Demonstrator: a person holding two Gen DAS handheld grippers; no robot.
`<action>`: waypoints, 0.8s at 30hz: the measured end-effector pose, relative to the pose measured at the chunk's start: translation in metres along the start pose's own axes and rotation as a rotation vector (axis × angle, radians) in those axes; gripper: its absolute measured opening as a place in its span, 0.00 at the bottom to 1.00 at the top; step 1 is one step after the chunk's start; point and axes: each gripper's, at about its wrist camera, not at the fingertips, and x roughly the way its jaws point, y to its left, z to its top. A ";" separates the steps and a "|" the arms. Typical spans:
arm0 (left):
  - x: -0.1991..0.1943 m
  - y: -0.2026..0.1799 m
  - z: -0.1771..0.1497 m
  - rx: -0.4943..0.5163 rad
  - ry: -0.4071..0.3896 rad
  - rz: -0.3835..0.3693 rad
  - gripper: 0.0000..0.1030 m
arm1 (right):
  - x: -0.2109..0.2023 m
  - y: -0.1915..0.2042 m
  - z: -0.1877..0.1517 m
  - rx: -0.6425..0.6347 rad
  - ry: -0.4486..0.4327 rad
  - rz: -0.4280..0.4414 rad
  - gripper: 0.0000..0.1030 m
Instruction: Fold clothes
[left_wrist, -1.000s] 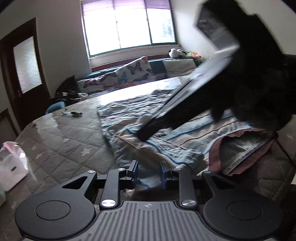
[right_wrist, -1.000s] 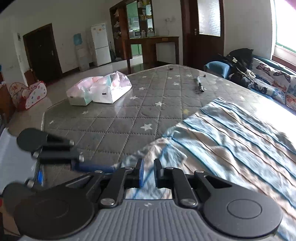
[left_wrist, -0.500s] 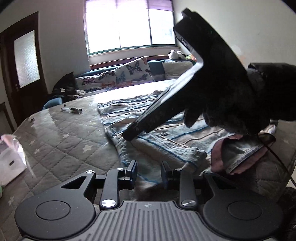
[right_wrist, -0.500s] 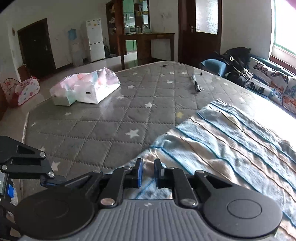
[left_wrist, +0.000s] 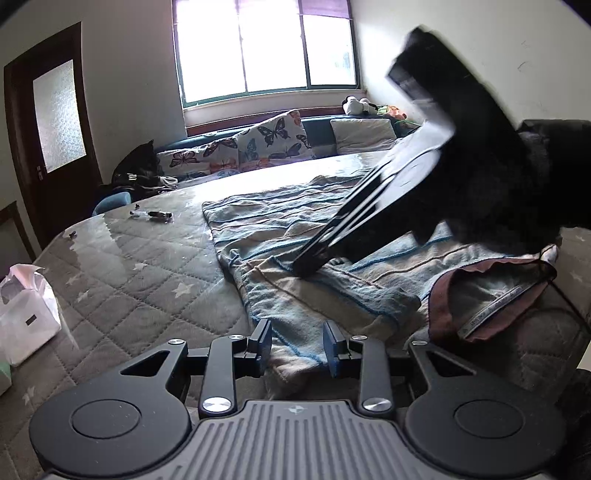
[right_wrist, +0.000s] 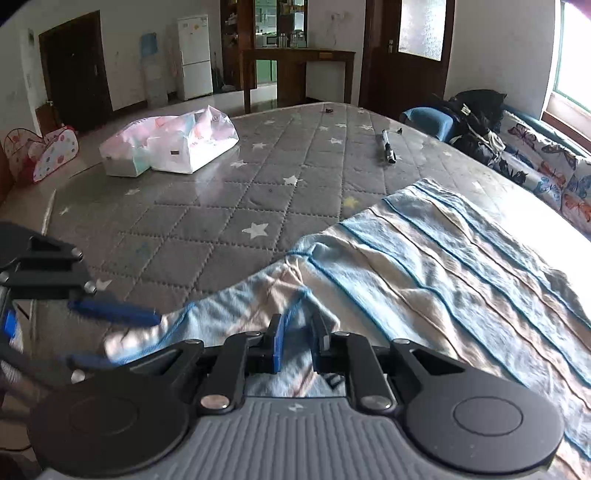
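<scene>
Widening since the earlier frame, your left gripper stood spread over the striped garment at lower centre, your right gripper likewise spread at its hem; you needed matching, full-depth edge pinches.

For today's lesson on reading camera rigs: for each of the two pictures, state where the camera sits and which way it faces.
Left wrist: on the left gripper, facing the window; the right gripper crosses above the striped garment.
Right wrist: on the right gripper, facing the fridge and door; the left gripper shows at left.
Shared: garment, star-quilted mattress, pen, white bag.
</scene>
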 end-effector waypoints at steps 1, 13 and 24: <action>0.000 0.000 0.000 0.000 0.002 0.006 0.32 | -0.005 0.001 -0.003 -0.003 -0.005 0.003 0.14; 0.001 -0.006 0.005 0.034 0.009 0.035 0.32 | -0.040 0.031 -0.044 -0.113 0.026 0.018 0.13; 0.012 -0.026 0.013 0.093 0.019 -0.019 0.33 | -0.063 0.027 -0.062 -0.035 -0.036 0.003 0.19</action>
